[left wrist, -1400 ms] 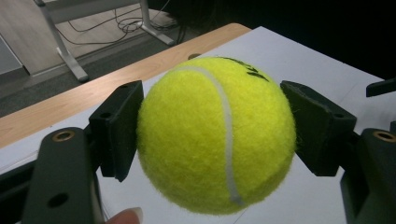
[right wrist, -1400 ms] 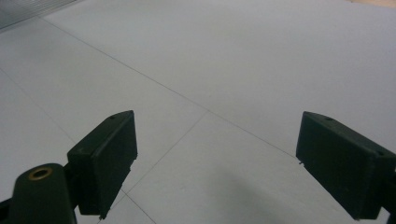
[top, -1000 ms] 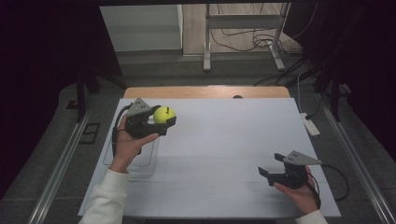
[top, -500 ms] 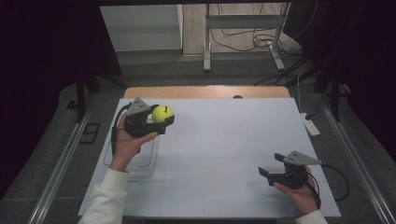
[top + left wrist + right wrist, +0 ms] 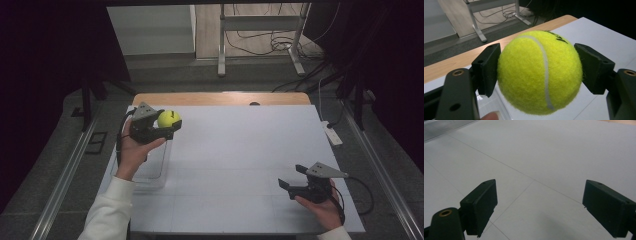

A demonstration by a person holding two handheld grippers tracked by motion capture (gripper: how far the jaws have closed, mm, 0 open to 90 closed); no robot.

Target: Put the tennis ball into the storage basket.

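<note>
A yellow tennis ball (image 5: 168, 119) is held above the table's left side, with my left gripper (image 5: 167, 125) shut on it. In the left gripper view the tennis ball (image 5: 539, 72) sits between both black pads (image 5: 487, 68), which press its sides. Below the ball lies a clear plastic container (image 5: 148, 167) on the white table. At the table's front right, my right gripper (image 5: 290, 178) stands open near the surface; in the right gripper view its gripper (image 5: 546, 207) has nothing between its wide-apart jaws.
The white table (image 5: 240, 150) has a wooden strip (image 5: 220, 98) along its far edge. A white power strip (image 5: 332, 134) lies at the right edge. Metal stand legs (image 5: 260, 35) and cables lie on the floor beyond.
</note>
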